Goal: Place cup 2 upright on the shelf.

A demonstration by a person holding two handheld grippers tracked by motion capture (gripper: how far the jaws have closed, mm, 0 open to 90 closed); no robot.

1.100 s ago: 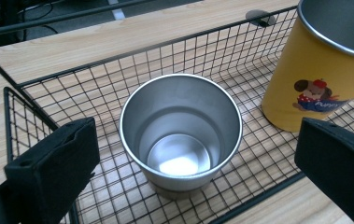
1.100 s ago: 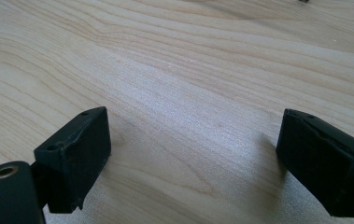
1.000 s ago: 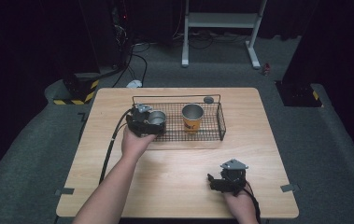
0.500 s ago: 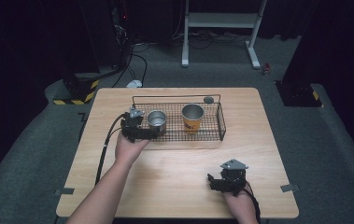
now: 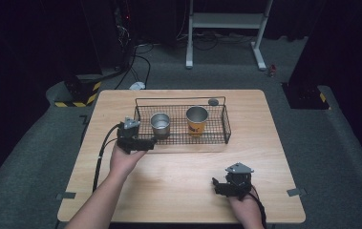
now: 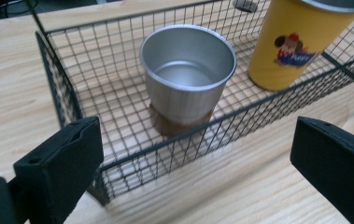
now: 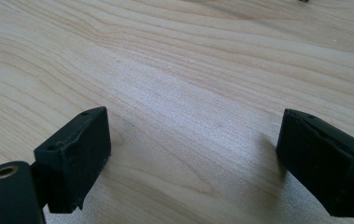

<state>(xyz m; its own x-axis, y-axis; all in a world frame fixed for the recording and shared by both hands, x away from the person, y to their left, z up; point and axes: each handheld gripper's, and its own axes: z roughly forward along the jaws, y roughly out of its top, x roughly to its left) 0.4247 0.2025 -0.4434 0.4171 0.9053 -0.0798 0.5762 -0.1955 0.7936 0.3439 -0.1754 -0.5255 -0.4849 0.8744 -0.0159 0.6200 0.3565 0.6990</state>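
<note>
While the left tool [image 5: 146, 143] hovers just outside the near left corner of the wire basket [image 5: 226, 125], its two black jaws stand spread with nothing between them; they have just been closing a little, yet they stay wide. From the left gripper view, the left tool [image 6: 191, 175] looks over the basket's near rim at the steel cup [image 6: 187, 71], which stands upright and empty inside the basket, on its left half, on a small brown round mat [image 6: 179, 125]. The cup is clear of both jaws. Right of it in the same basket, near but apart, stands an upright yellow cup [image 6: 296, 44] with a cartoon figure printed on its side. From the high view, the steel cup [image 5: 160, 125] sits just beyond the left tool, with the yellow cup [image 5: 196, 119] farther right. A small dark round thing [image 5: 213, 101] lies on the wooden surface [image 5: 178, 181] just past the basket's far rim. Well apart, at the near right of the surface, the right tool [image 5: 219, 185] rests low in the person's hand, jaws spread over bare wood. A black cable [image 5: 101, 153] trails from the left tool toward the near left edge.
</note>
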